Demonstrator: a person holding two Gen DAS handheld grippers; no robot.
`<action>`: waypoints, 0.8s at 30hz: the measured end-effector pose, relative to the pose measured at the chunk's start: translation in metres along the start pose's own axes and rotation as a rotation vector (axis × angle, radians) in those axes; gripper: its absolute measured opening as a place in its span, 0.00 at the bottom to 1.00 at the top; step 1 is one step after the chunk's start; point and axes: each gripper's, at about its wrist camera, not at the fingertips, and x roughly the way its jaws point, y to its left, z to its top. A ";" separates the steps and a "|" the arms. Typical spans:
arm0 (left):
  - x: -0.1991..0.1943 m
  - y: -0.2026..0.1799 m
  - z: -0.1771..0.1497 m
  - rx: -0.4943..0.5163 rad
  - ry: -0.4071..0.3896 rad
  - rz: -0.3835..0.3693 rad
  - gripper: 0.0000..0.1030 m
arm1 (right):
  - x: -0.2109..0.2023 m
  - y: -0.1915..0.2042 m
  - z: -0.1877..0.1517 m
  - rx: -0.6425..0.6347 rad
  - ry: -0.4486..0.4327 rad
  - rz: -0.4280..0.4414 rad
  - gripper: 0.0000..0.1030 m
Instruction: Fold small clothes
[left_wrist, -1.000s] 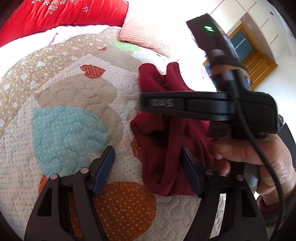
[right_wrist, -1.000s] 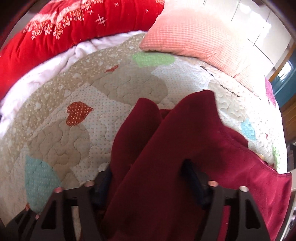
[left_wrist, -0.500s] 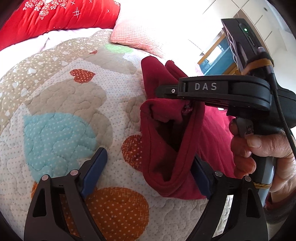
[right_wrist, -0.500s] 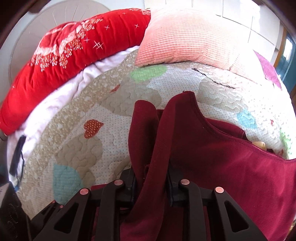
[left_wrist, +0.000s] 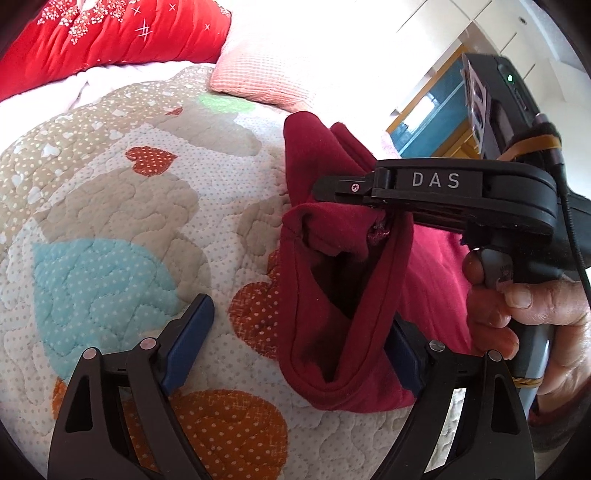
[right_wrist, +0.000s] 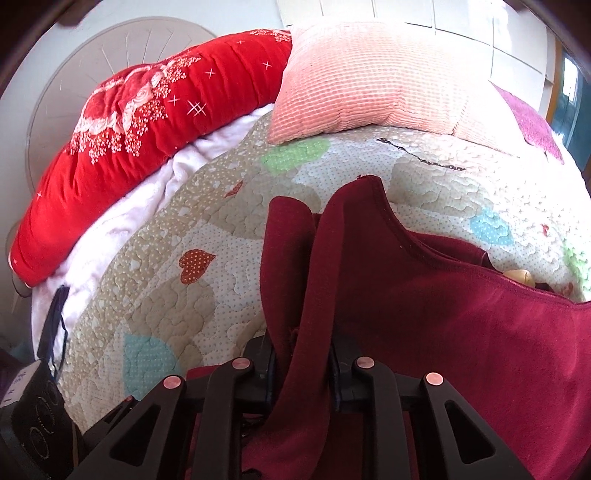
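Observation:
A dark red garment (left_wrist: 332, 280) lies bunched on the heart-patterned quilt (left_wrist: 110, 221). My right gripper (left_wrist: 373, 210), held by a hand (left_wrist: 517, 306), lifts one fold so that the cloth hangs in a loop. In the right wrist view its jaws (right_wrist: 301, 358) are closing, with their pads pressed on a narrow fold of the garment (right_wrist: 461, 332). My left gripper (left_wrist: 297, 317) stands wide open low over the quilt. Its left finger is over bare quilt, and the hanging loop drapes against its right finger, which the cloth partly hides.
A pink ribbed pillow (right_wrist: 369, 81) and a red flowered blanket (right_wrist: 147, 122) lie at the head of the bed, over a white sheet (right_wrist: 92, 258). A dark object (right_wrist: 33, 406) sits at the quilt's left edge. A wooden-framed door (left_wrist: 432, 110) shows beyond the bed.
My right gripper's jaws have come together on a fold of the red garment and raised it a little. My left gripper's jaws have spread wider.

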 end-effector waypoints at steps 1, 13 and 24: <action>0.001 0.000 0.002 0.001 -0.003 -0.027 0.81 | -0.001 -0.002 0.000 0.011 -0.002 0.012 0.20; -0.015 -0.052 0.003 0.140 -0.033 -0.200 0.19 | -0.061 -0.027 -0.015 0.045 -0.127 0.102 0.15; 0.030 -0.197 -0.010 0.344 0.069 -0.270 0.19 | -0.159 -0.128 -0.056 0.114 -0.240 0.036 0.15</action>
